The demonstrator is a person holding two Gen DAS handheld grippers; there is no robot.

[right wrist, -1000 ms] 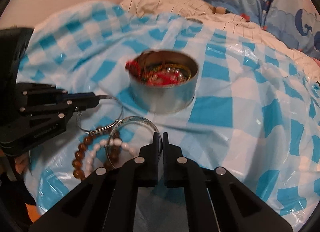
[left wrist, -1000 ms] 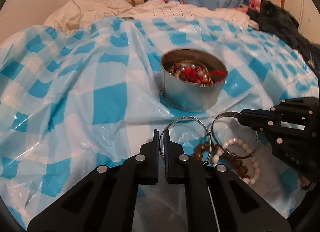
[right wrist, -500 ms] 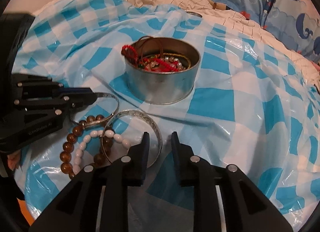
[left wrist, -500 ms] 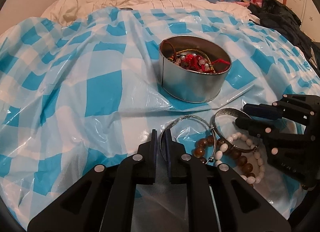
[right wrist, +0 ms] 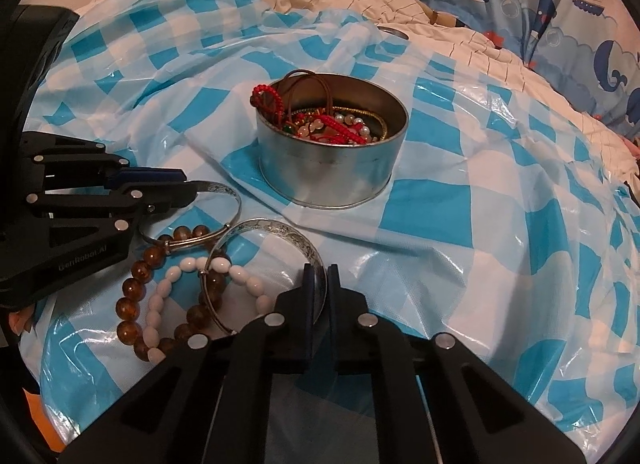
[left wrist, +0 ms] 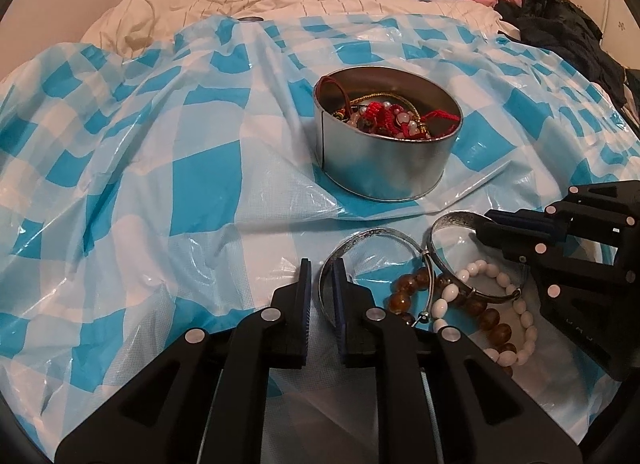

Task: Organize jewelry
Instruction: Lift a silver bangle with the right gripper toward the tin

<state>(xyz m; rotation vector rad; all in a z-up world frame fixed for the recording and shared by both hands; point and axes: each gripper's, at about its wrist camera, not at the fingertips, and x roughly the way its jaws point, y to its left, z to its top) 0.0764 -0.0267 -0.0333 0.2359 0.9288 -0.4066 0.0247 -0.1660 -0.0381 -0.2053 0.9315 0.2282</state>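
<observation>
My left gripper [left wrist: 320, 288] is pinching the near side of the thin silver bangle [left wrist: 376, 233]. Its jaws have just let out a tiny bit, with the rim between them. My right gripper [right wrist: 318, 284] is pinching the near side of the wide silver bangle [right wrist: 280, 229]. Its jaws have just been closing, and that rim is between them too.

All of this is by the near edge of the blue and white plastic sheet [left wrist: 200, 184].

Here is what could go wrong. The two bangles touch where they meet. The thin one lies over the brown bead bracelet [right wrist: 136, 292], and the wide one lies over the white bead bracelet [right wrist: 244, 276]. I think that if I lift one bangle fast, the beads may catch on it, come up and then fall. The bangles are smooth, hard metal, and I only hold a little bit of each rim. So one could slip out or swing round. The sheet is soft and slippery, so a dropped bangle may slide off the near edge.

The thin bangle is shiny and has a small slider on it. The wide one has tiny patterns cut into it.

Farther back, near the middle of the sheet, sits the round metal tin [left wrist: 380, 176]. It holds red cords [left wrist: 376, 112] and pearly beads, and a loop hangs over its rim. A bangle dropped there could snag on that loop.
</observation>
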